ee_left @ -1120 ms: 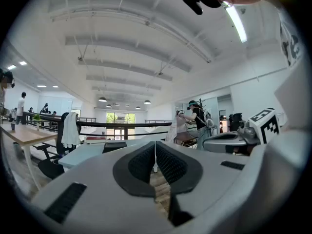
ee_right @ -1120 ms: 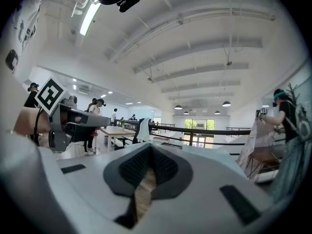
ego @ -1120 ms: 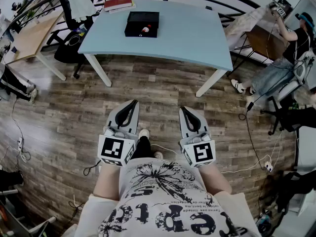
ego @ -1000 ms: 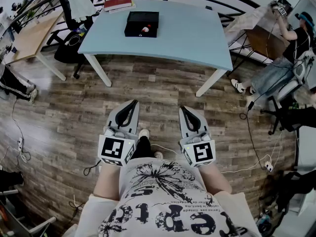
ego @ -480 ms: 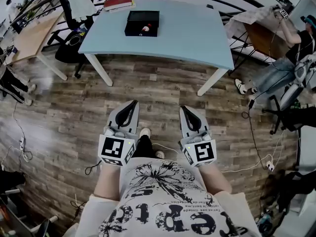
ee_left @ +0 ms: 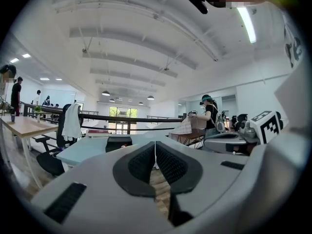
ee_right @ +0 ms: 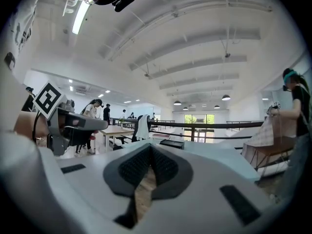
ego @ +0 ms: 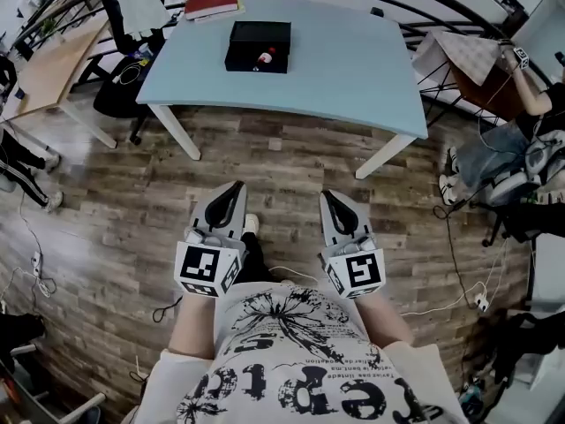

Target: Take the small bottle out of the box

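A black open box (ego: 257,46) rests on the far part of the light blue table (ego: 353,69). Inside it lies the small bottle (ego: 262,58), with red on it. Both grippers are held low in front of the person's body, over the wooden floor and well short of the table. The left gripper (ego: 236,187) is shut with nothing in it, and so is the right gripper (ego: 327,196). In the left gripper view the shut left gripper (ee_left: 155,145) points toward the box (ee_left: 118,142). From the right gripper view, the box (ee_right: 171,144) shows beyond the shut right gripper (ee_right: 150,148).
A red book (ego: 210,6) lies at the table's far left corner. A chair with a white garment (ego: 132,7) and a wooden desk (ego: 53,60) stand left of the table. A seated person (ego: 521,148) and a paper-covered stand (ego: 463,60) are at the right. Cables (ego: 459,263) cross the floor.
The person has stepped toward the table: a shoe has moved forward between the grippers and the floor has slid back. Both grippers stay shut in the same pose.
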A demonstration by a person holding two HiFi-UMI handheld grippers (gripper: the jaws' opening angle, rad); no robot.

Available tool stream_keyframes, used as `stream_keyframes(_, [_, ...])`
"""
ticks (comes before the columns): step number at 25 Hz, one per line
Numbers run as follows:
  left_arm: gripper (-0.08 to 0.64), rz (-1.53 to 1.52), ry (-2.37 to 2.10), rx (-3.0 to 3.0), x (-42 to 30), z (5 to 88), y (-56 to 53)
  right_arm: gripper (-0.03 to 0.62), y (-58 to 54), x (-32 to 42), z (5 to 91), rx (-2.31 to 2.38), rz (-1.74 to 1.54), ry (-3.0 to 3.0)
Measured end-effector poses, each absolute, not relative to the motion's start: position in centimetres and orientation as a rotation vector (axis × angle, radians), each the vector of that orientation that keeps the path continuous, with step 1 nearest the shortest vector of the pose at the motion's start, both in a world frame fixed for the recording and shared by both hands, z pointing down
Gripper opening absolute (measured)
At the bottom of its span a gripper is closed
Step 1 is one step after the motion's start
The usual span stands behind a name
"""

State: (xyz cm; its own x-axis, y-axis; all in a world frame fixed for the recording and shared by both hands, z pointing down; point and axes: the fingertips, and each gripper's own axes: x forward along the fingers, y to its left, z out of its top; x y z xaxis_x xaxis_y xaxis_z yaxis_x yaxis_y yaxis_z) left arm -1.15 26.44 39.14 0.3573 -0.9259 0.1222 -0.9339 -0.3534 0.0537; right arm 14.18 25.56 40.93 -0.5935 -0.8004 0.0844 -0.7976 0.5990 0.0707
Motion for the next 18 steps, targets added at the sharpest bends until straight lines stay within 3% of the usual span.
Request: stream_keyframes(18, [0.021,0.189,-1.569,2.543,-14.5,39.7,0.0,0.011,1.1,-0.1,41.7,1.408,-0.035,-2.613])
